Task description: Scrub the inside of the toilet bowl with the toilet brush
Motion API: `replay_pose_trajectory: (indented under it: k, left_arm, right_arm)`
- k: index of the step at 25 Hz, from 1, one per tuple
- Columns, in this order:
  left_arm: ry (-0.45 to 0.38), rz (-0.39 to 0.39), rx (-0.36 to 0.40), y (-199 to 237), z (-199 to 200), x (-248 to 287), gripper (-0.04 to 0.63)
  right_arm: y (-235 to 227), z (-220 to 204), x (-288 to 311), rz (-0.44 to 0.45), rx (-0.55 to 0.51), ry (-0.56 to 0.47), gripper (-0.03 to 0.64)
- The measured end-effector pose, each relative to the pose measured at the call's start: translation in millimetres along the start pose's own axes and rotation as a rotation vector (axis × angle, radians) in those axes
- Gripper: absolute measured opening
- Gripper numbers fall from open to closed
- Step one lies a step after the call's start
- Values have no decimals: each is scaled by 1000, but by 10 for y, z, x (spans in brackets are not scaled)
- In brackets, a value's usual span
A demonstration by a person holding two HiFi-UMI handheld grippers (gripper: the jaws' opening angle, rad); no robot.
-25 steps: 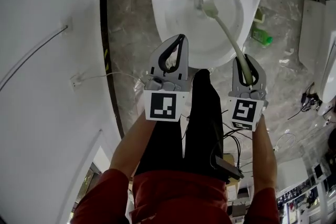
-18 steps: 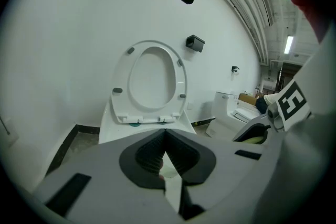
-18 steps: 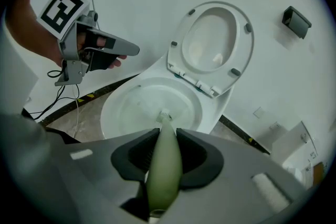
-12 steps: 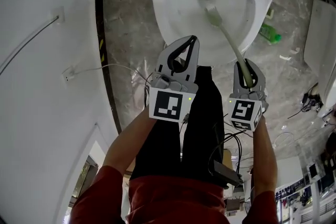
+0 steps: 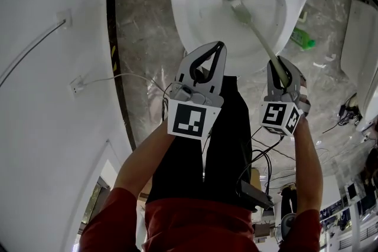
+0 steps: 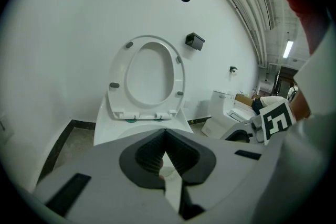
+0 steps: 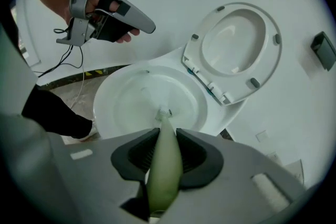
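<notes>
Clamping the brush (image 7: 164, 162) by its pale green handle, the right gripper (image 5: 279, 68) hangs above the near rim of the bowl (image 5: 188, 20), its jaws narrowed tight on the handle. From the jaws the handle slants forward and down into the bowl, and the white bristle head sits low inside, just beside the drain opening. The left gripper (image 5: 216, 46) hovers near the right one, over the bowl's near-left edge, with its jaws pressed together at the tips and nothing between them. The seat (image 6: 149, 78) is up, leaning back behind the bowl. A green bottle (image 5: 301, 38) lies on the marbled floor (image 5: 142, 26) just to the right of the bowl. A thin white cable (image 5: 112, 78) runs from the white wall (image 5: 47, 97) on the left across the floor toward the person's black trouser leg (image 5: 227, 127), which stands between the two grippers.
</notes>
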State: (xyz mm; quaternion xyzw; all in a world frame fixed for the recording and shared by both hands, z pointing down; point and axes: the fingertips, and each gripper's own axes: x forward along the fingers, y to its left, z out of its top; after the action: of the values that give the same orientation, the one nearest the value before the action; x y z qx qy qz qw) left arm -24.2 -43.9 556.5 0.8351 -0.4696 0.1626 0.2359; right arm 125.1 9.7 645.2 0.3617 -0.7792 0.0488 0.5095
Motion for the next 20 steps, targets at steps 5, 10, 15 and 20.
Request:
replay_pose_trajectory:
  k: [5, 10, 15, 20]
  left_arm:
    - [-4, 7, 12, 47, 44, 9, 6]
    - [-6, 9, 11, 52, 83, 46, 6]
    - [-3, 3, 6, 20, 106, 73, 6]
    - [-3, -2, 8, -1, 123, 102, 6]
  right_arm:
    - [-233, 60, 134, -18, -159, -14, 109]
    - [-467, 163, 270, -53, -302, -37, 109]
    - [-567, 263, 345, -55, -360, -50, 109]
    - [-534, 220, 367, -46, -329, -36, 109]
